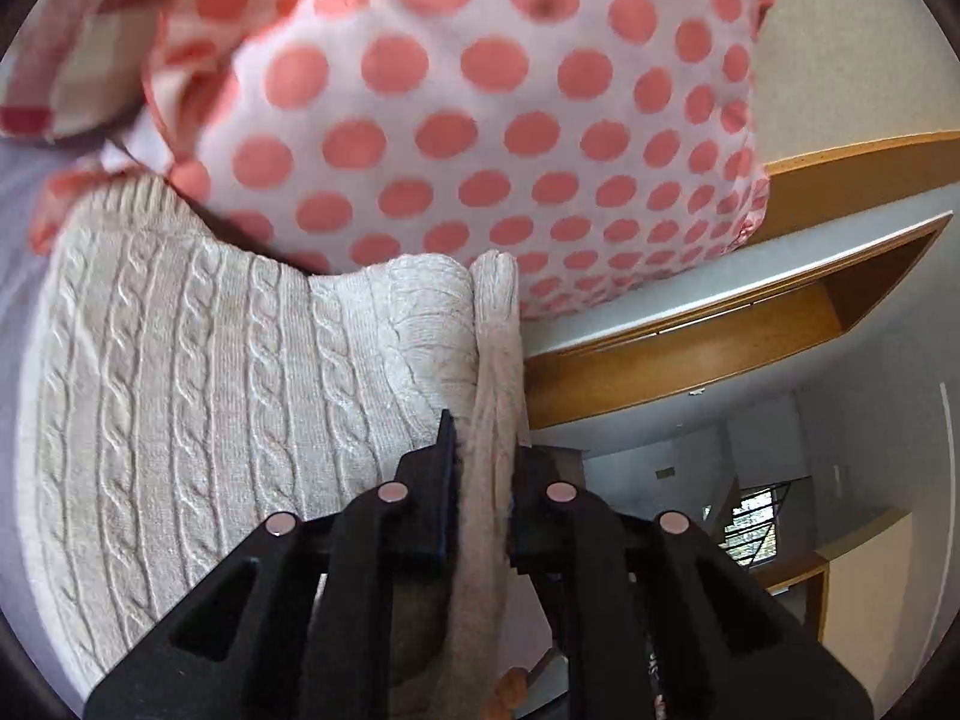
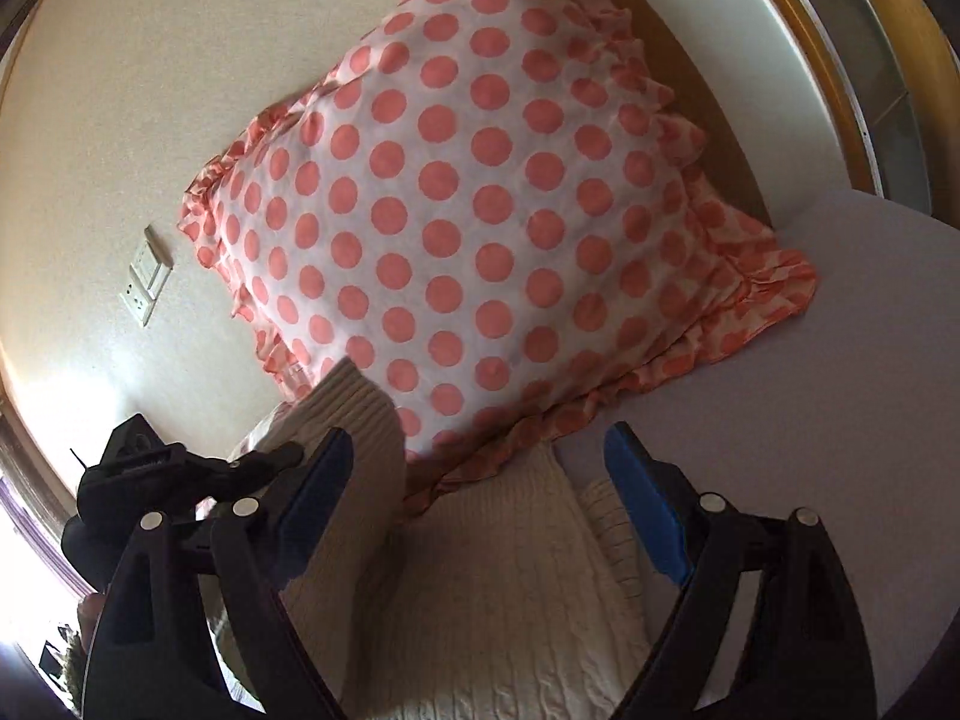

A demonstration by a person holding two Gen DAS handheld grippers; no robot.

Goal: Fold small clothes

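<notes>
A cream cable-knit sweater (image 1: pixel 198 396) lies on a pale lilac bed sheet (image 2: pixel 840 420). In the left wrist view my left gripper (image 1: pixel 483 468) is shut on a sleeve of the sweater (image 1: pixel 495 360), which runs up between its fingers. In the right wrist view my right gripper (image 2: pixel 477 468) is open above the sweater (image 2: pixel 498 588), its blue-padded fingers (image 2: pixel 645 504) on either side of the knit. The left gripper (image 2: pixel 180 468) shows at the left of that view, holding the ribbed sleeve end (image 2: pixel 360 414) raised.
A white pillow with coral polka dots and a frill (image 2: pixel 468 198) leans against the wall just beyond the sweater; it also fills the top of the left wrist view (image 1: pixel 480 108). A wooden headboard shelf (image 1: pixel 720 336) and a wall socket (image 2: pixel 144 282) are nearby.
</notes>
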